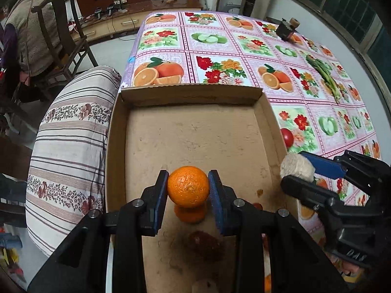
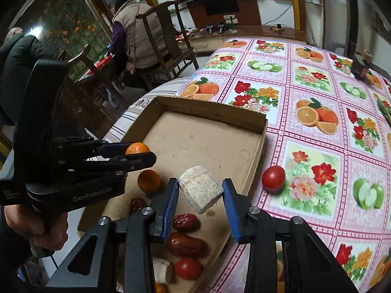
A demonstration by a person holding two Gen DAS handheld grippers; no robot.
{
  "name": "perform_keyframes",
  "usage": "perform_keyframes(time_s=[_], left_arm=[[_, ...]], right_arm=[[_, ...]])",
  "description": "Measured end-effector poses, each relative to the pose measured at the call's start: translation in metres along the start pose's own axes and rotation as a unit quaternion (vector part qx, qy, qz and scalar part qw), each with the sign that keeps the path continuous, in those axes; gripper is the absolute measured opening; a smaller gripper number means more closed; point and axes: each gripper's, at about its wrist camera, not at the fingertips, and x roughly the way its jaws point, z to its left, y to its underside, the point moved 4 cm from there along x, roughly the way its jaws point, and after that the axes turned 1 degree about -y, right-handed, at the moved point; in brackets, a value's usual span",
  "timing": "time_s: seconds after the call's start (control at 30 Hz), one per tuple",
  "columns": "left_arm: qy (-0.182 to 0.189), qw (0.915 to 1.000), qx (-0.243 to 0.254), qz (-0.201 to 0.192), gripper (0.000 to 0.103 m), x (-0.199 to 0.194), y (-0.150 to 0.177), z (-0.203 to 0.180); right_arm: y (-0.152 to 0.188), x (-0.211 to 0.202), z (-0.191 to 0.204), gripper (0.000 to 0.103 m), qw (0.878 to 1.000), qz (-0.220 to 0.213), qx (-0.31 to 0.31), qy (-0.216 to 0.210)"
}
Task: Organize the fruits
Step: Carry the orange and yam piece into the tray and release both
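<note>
My left gripper (image 1: pixel 188 183) is shut on an orange (image 1: pixel 188 190) and holds it just above the near part of a shallow cardboard box (image 1: pixel 195 131). Under it in the box lie a second orange (image 1: pixel 190 216) and a dark red date (image 1: pixel 206 245). My right gripper (image 2: pixel 200 188) is shut on a pale fibrous chunk (image 2: pixel 199 191) over the box's near right side (image 2: pixel 262 141). In the right wrist view the box also holds an orange (image 2: pixel 149 180), three red dates (image 2: pixel 187 244), a tomato (image 2: pixel 188 268) and another pale piece (image 2: pixel 162 269). The left gripper (image 2: pixel 143 151) shows there too, with its orange (image 2: pixel 136 147).
A second tomato (image 2: pixel 273 178) lies on the fruit-print tablecloth (image 2: pixel 317 85) right of the box. A green vegetable (image 1: pixel 322 73) and a dark small box (image 1: pixel 286 30) sit farther back. A striped cushion (image 1: pixel 68 146) borders the box on the left. Wooden chairs and seated people are beyond.
</note>
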Motion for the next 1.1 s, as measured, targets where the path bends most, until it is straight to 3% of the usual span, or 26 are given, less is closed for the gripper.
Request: perform_keyframes(time_s=[0.83,1.03,1.1], left_arm=[[-0.009,0.9991,-0.019,0.038,0.031,0.04,-0.001,0.005],[-0.007,0.999,-0.022,0.039,0.032,0.04,-0.001,0.007],[-0.012,0.999,-0.023,0.037,0.036,0.039,-0.001,0.008]], right_arm=[[0.007,0.057,0.003,0.037,0.997,0.06,-0.042,0.005],[0.01,0.059,0.002,0.04,0.997,0.06,-0.038,0.01],[0.009,0.057,0.002,0.046,0.997,0.058,-0.039,0.012]])
